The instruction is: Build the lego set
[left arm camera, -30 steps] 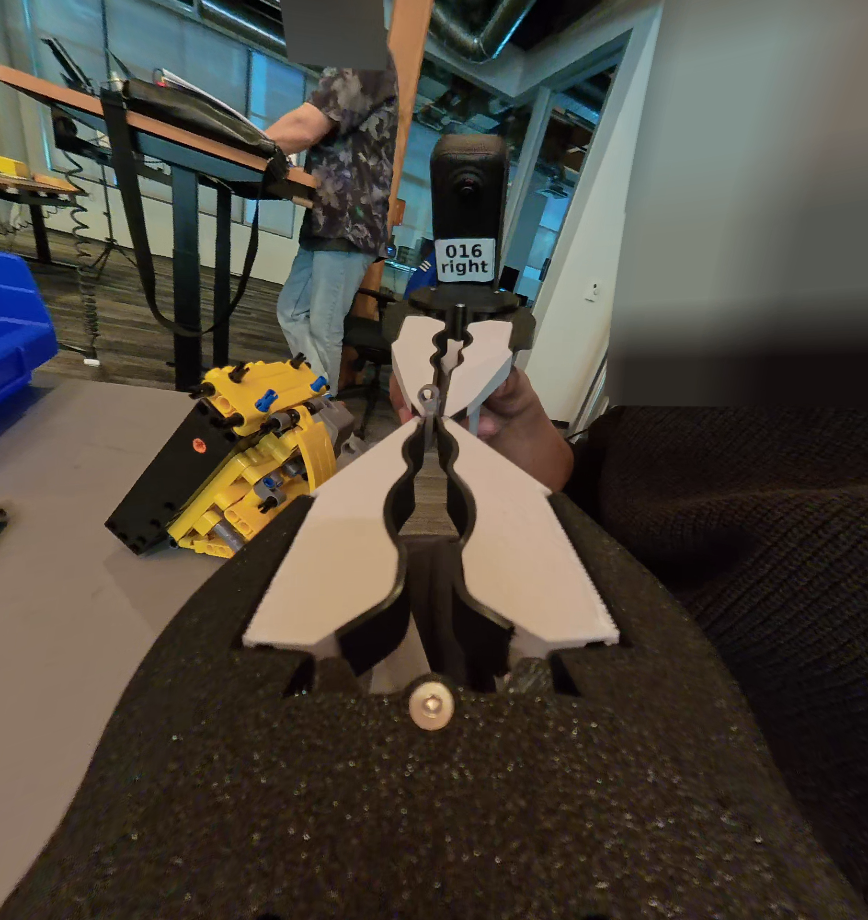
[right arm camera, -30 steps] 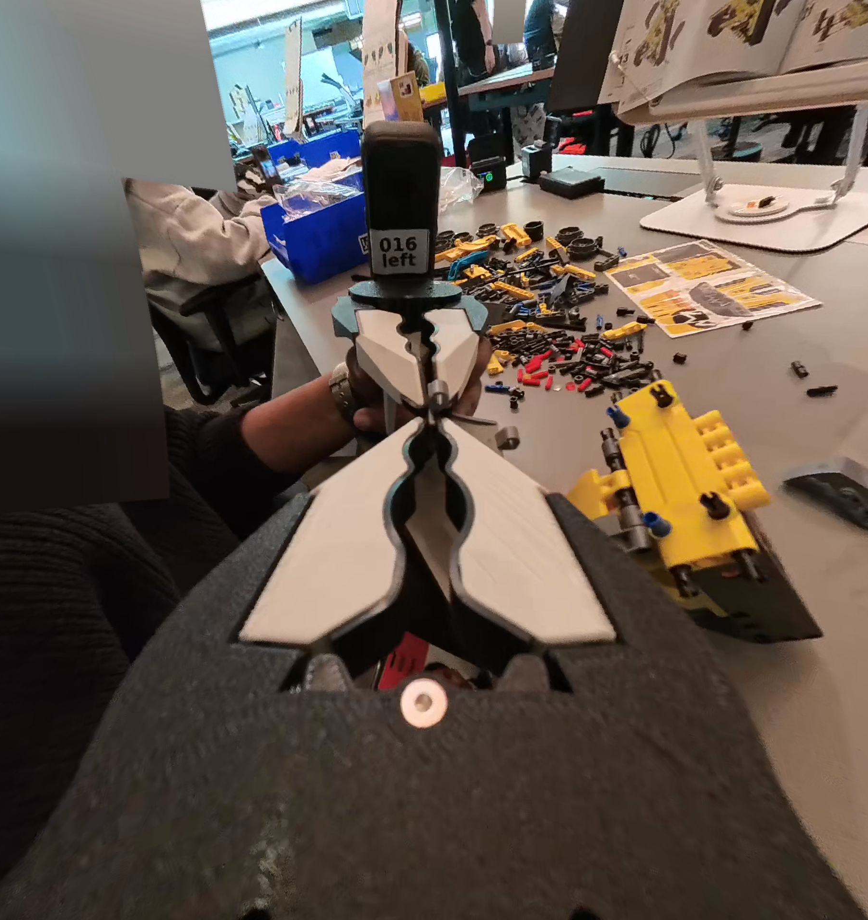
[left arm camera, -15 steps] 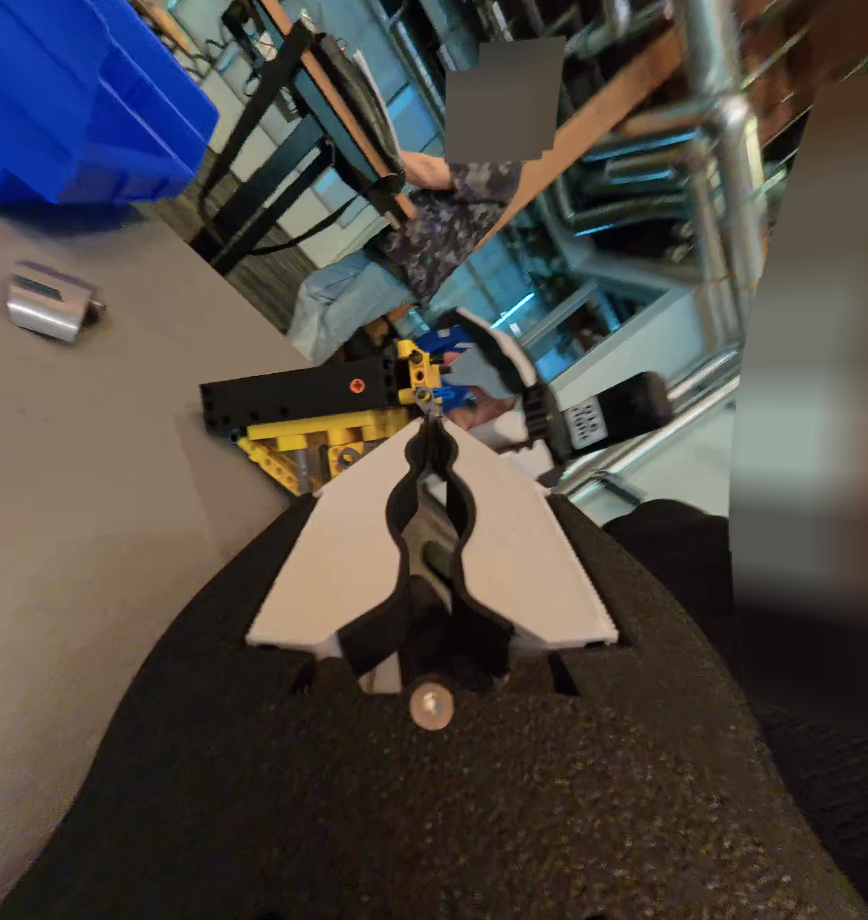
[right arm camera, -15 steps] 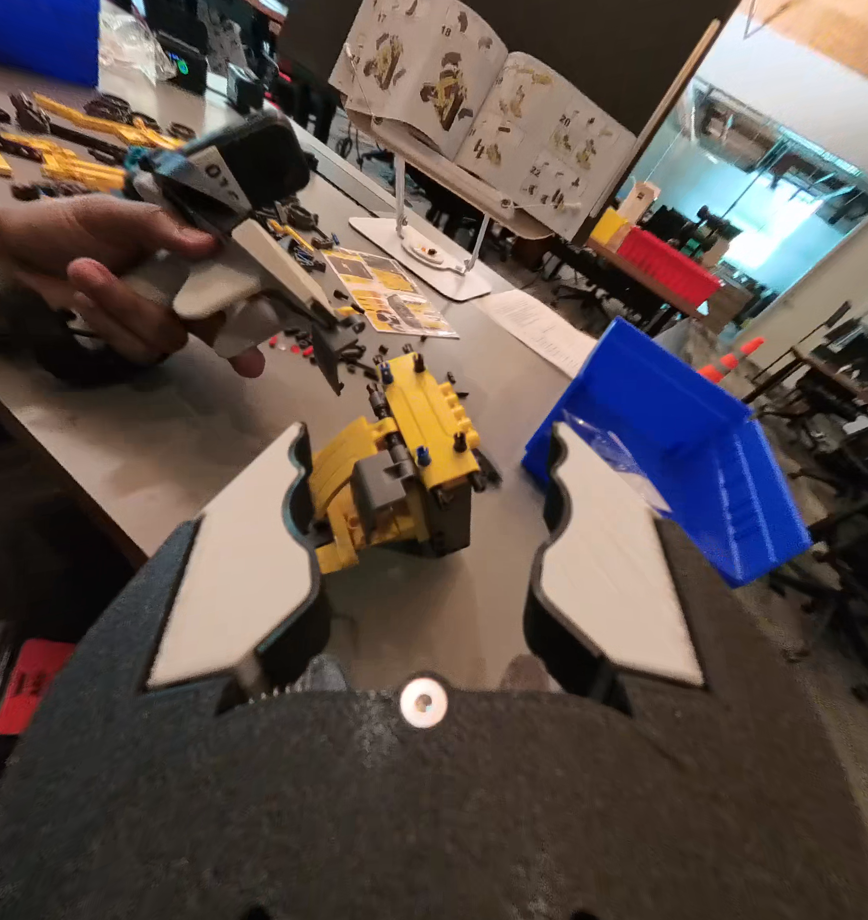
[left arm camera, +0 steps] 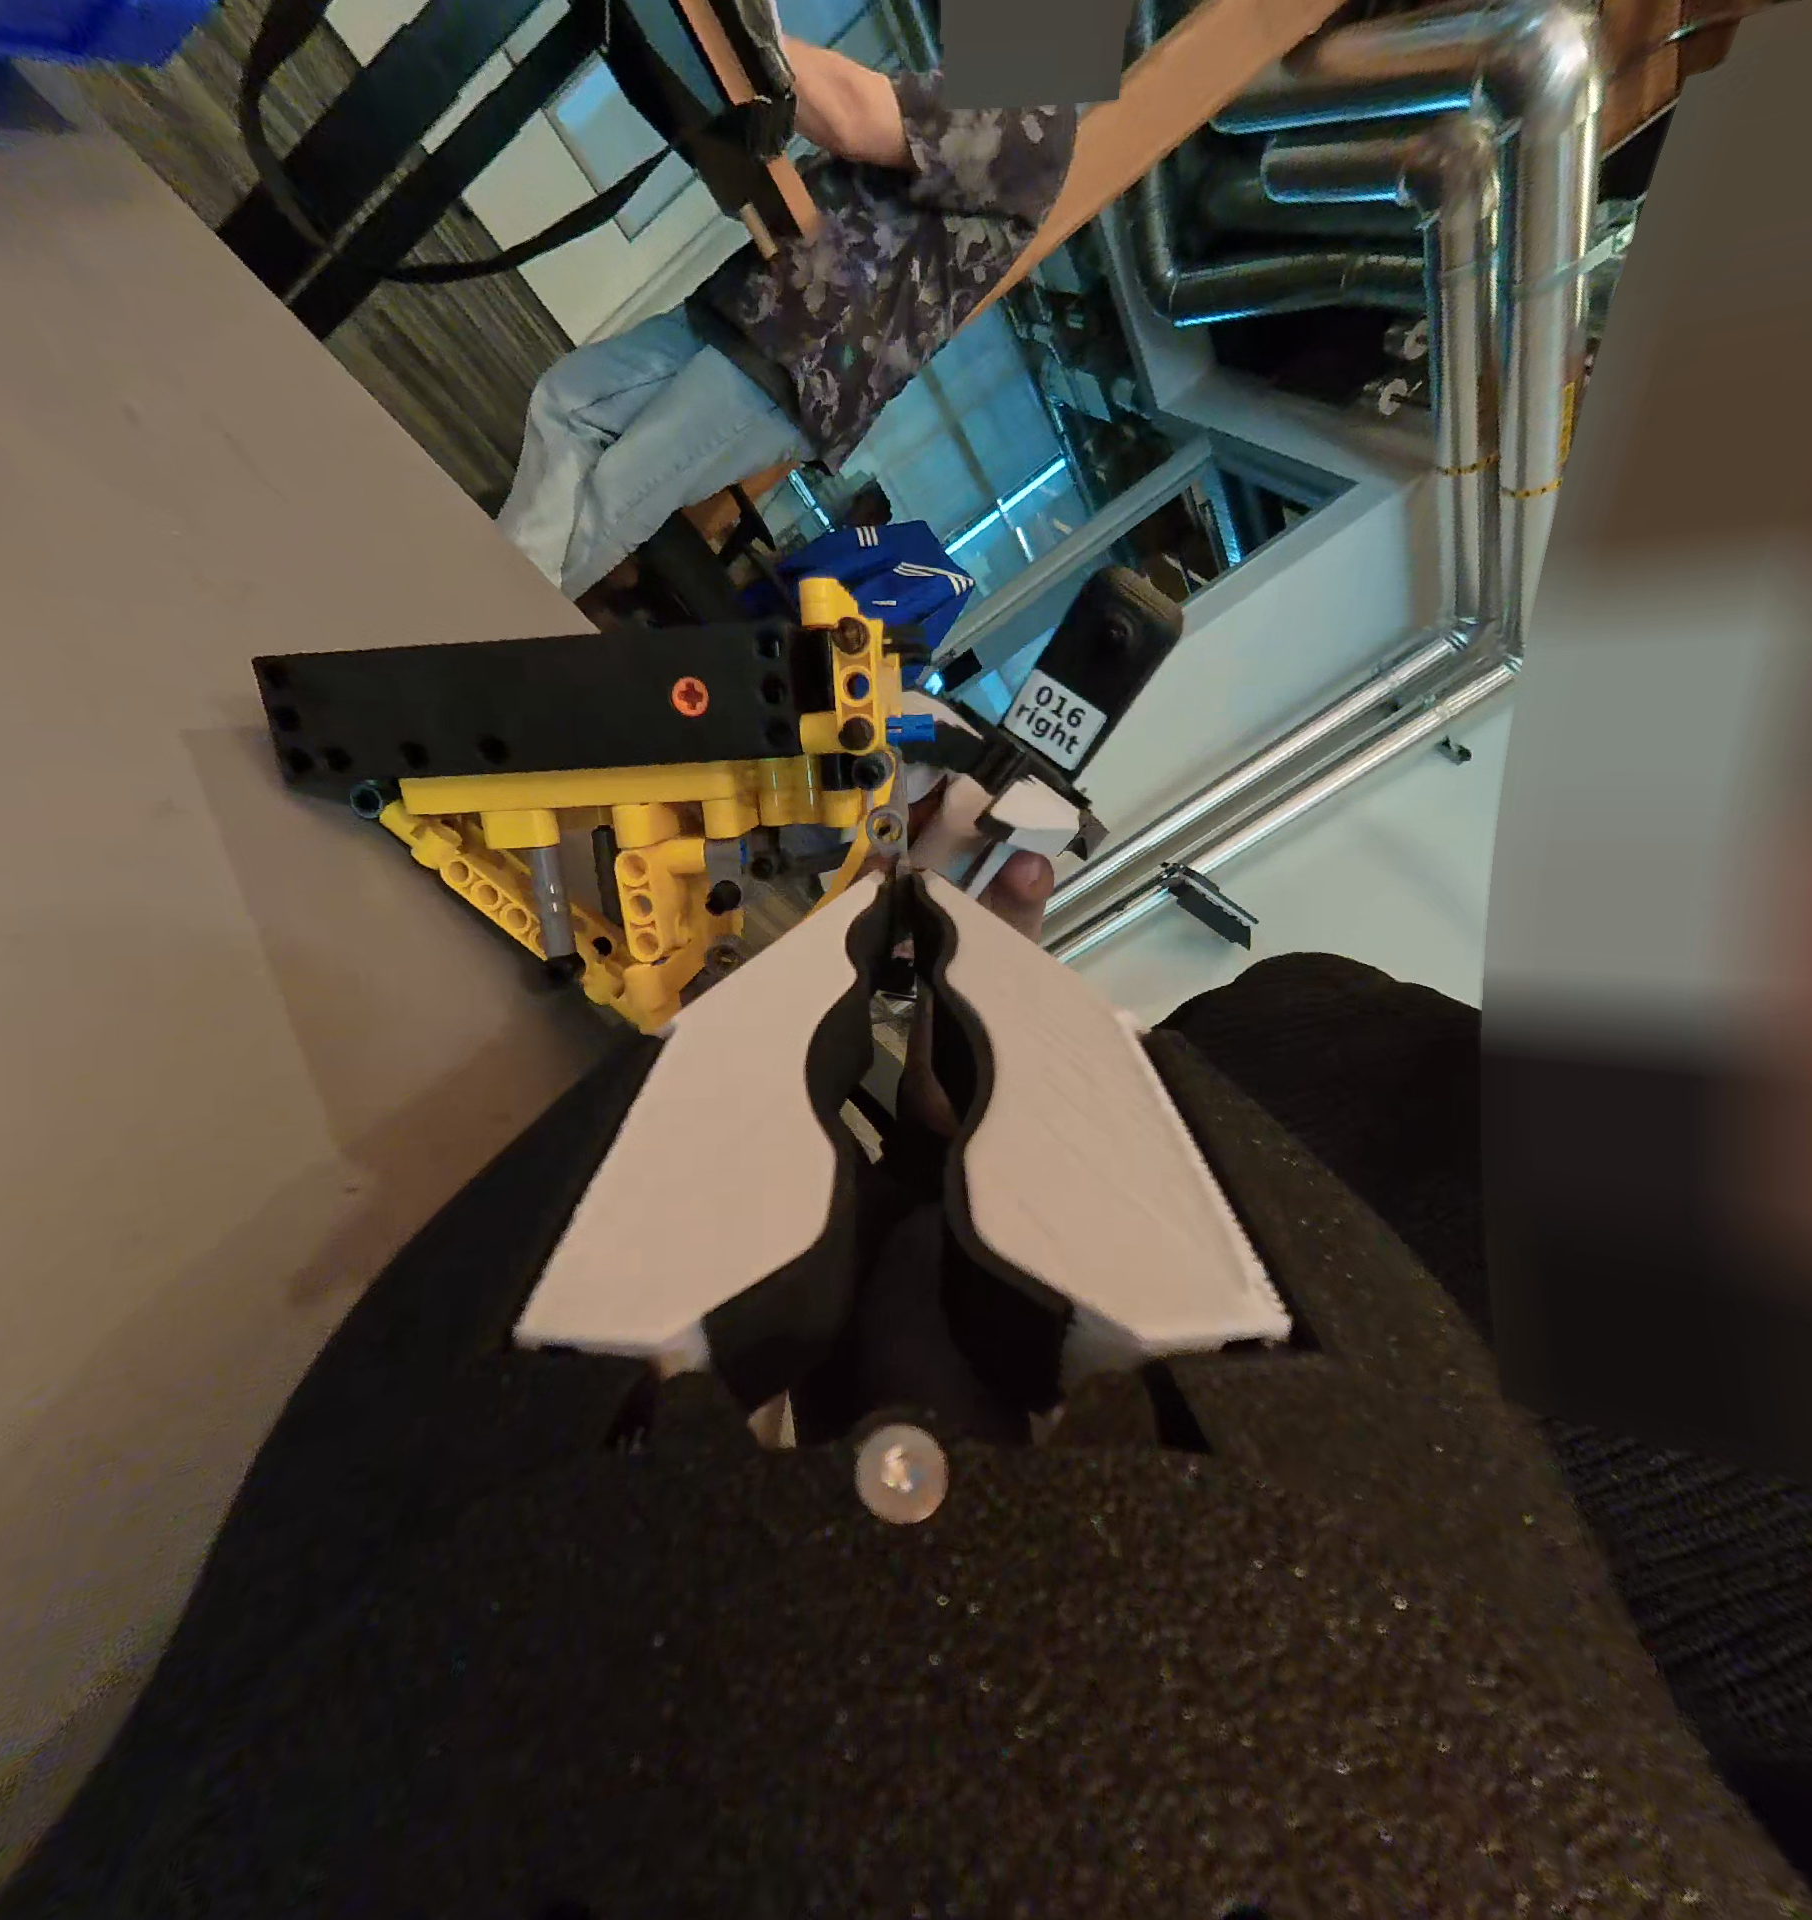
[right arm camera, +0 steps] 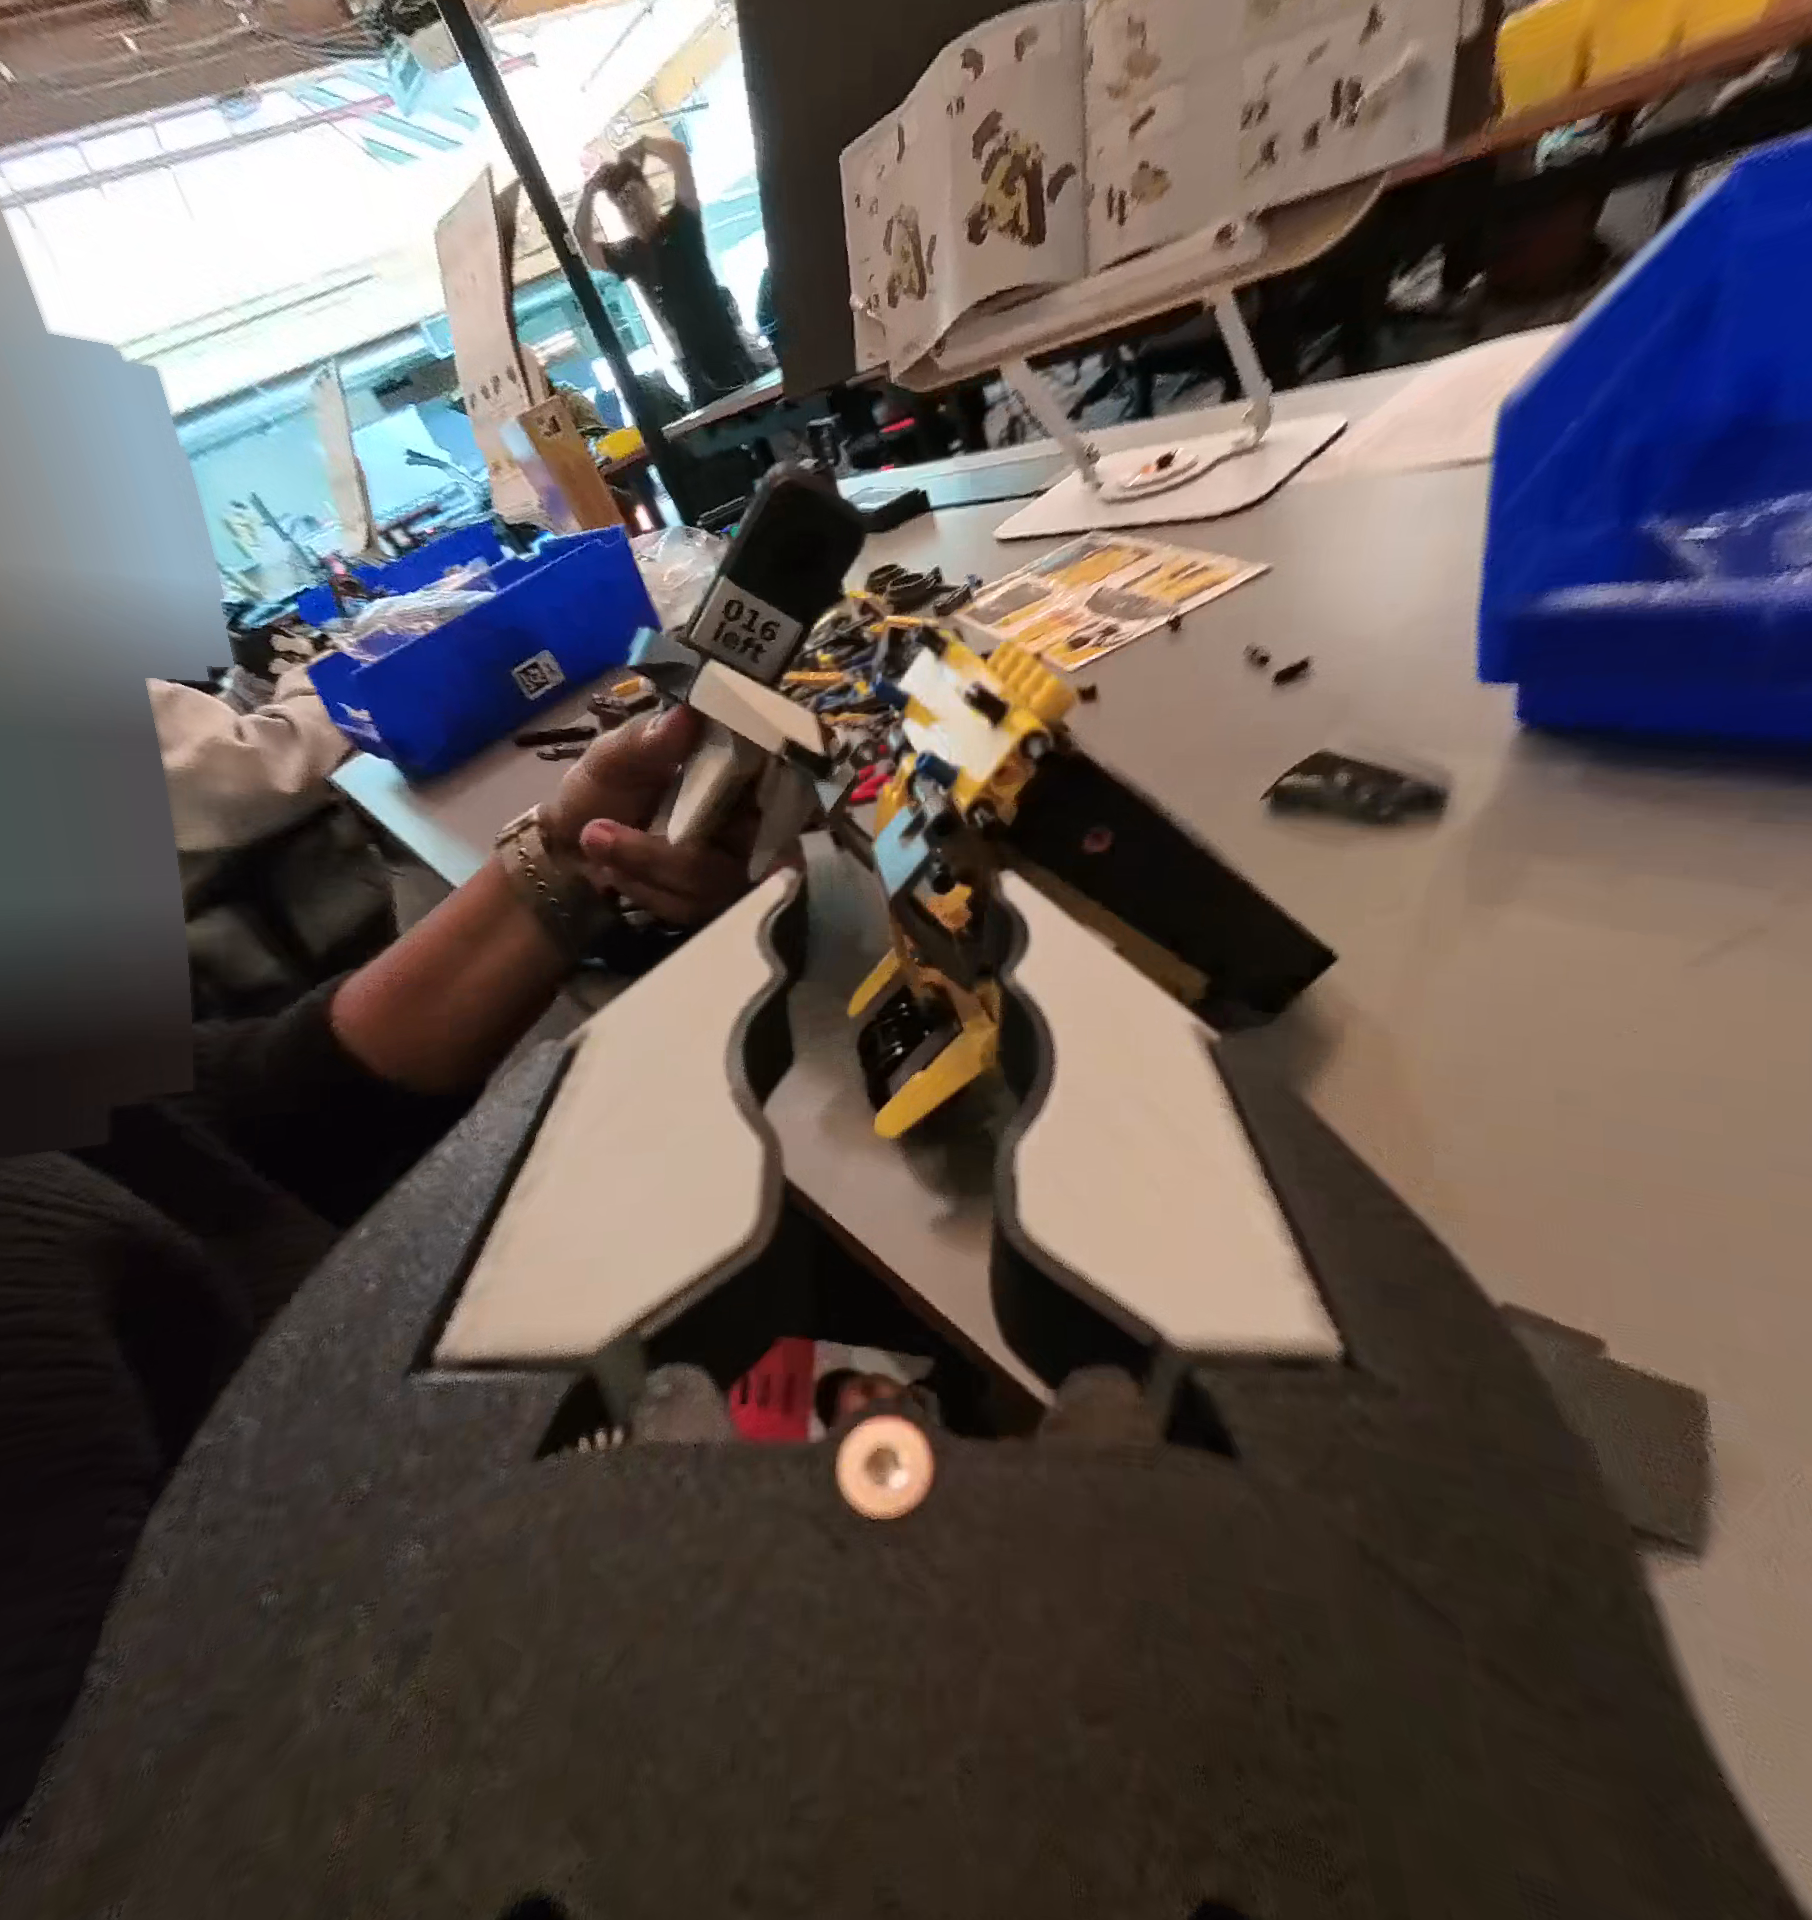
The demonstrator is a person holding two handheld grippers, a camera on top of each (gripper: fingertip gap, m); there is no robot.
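A yellow and black brick model (left arm camera: 611, 769) lies on the grey table (left arm camera: 154, 935). My left gripper (left arm camera: 897, 883) is shut on a small grey pin piece (left arm camera: 886, 828) and holds it against the model's near right end. In the right wrist view my right gripper (right arm camera: 897, 914) is open, and its fingers straddle the model's yellow end (right arm camera: 933, 1039). The right finger is close against the model, and a gap shows at the left finger. The left gripper (right arm camera: 829, 800) shows there at the model's upper left, held by a hand. The right gripper (left arm camera: 1027, 821) shows behind the model in the left wrist view.
A large blue bin (right arm camera: 1691, 499) stands at the right and another blue bin (right arm camera: 486, 655) at the back left. Loose bricks (right arm camera: 881, 623), a leaflet (right arm camera: 1110, 592), a booklet on a stand (right arm camera: 1141, 166) and a dark piece (right arm camera: 1359, 790) lie behind the model. A person (left arm camera: 829, 260) stands beyond the table. Across from one pair of fingers to the other is roughly 8 centimetres.
A second ago both grippers met tip to tip on the grey piece. The right one let go, opened and swung round the model. The left one carried the piece to the model.
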